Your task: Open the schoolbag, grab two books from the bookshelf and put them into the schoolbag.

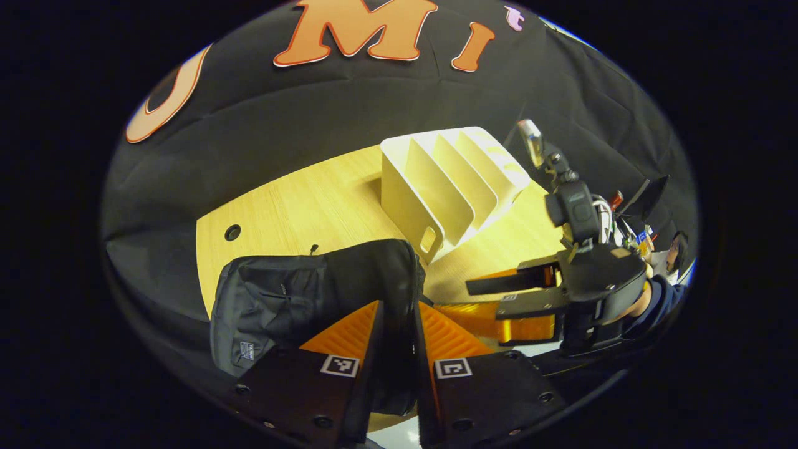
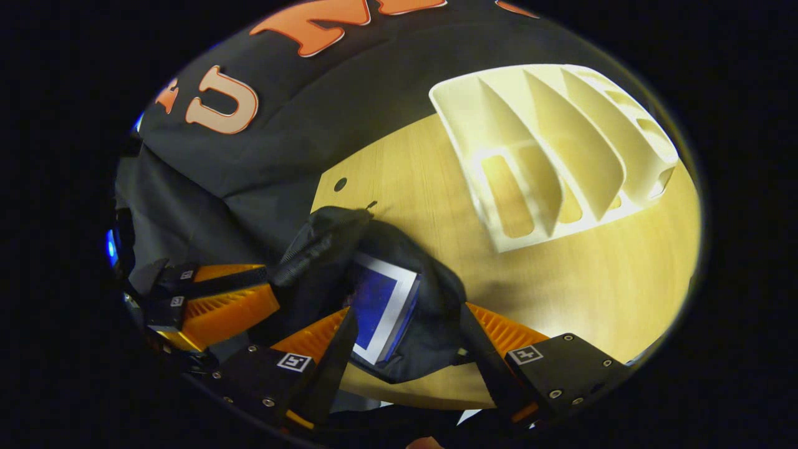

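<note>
The schoolbag (image 1: 312, 293) lies on the table (image 1: 324, 206) in the left gripper view, near the white bookshelf (image 1: 449, 187), whose slots look bare, so the books seem already taken. The left hand-held gripper (image 1: 396, 324) grips a fold of the bag's rim. Farther right, the right hand-held gripper (image 1: 499, 299) stands open above the table.

In the right gripper view, a blue book (image 2: 380, 312) sits in the bag's open mouth; a second cannot be told. The right hand-held gripper (image 2: 405, 337) is wide, straddling the opening, with the table ahead bare up to the bookshelf.
</note>
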The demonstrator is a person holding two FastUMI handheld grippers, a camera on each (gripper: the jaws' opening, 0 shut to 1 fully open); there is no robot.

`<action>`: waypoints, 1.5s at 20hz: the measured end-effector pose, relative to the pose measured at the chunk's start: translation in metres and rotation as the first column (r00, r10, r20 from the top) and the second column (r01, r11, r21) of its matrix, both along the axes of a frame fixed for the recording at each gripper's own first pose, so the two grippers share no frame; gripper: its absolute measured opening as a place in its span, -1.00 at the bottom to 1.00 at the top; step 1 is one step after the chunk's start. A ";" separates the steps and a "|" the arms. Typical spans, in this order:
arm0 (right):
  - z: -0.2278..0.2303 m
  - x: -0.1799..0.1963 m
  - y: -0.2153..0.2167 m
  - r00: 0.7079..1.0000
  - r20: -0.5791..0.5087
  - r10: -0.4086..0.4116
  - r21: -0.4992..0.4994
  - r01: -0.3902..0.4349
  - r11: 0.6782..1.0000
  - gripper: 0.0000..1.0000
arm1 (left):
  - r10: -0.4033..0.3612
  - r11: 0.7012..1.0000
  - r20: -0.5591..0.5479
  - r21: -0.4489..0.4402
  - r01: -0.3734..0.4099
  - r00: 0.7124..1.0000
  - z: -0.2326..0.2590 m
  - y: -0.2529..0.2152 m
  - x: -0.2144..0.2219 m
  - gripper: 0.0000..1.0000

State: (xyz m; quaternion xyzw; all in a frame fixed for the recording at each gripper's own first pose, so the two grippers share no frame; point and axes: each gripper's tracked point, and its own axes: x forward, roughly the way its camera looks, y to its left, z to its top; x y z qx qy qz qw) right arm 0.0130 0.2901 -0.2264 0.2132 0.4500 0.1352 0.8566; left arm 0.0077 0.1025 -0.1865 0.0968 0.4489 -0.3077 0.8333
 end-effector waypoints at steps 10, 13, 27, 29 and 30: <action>0.087 0.029 -0.123 0.967 0.255 -0.019 -0.103 0.046 0.994 0.96 | 0.111 0.990 0.026 -0.085 -0.108 0.993 0.008 -0.084 -0.006 0.97; 0.114 0.028 -0.145 0.949 0.314 -0.015 -0.089 0.045 0.995 0.97 | 0.168 0.979 0.045 -0.124 -0.161 0.985 0.017 -0.109 -0.005 0.97; 0.195 0.022 -0.220 0.786 0.605 0.127 -0.291 0.070 0.954 0.95 | 0.493 0.868 0.486 -0.340 -0.363 0.722 0.135 -0.155 0.015 0.96; 0.204 0.023 -0.220 0.756 0.642 0.132 -0.298 0.088 0.951 0.95 | 0.526 0.846 0.511 -0.394 -0.359 0.680 0.150 -0.153 0.017 0.96; 0.212 0.024 -0.218 0.737 0.662 0.135 -0.305 0.101 0.947 0.96 | 0.541 0.837 0.528 -0.412 -0.359 0.655 0.158 -0.148 0.016 0.96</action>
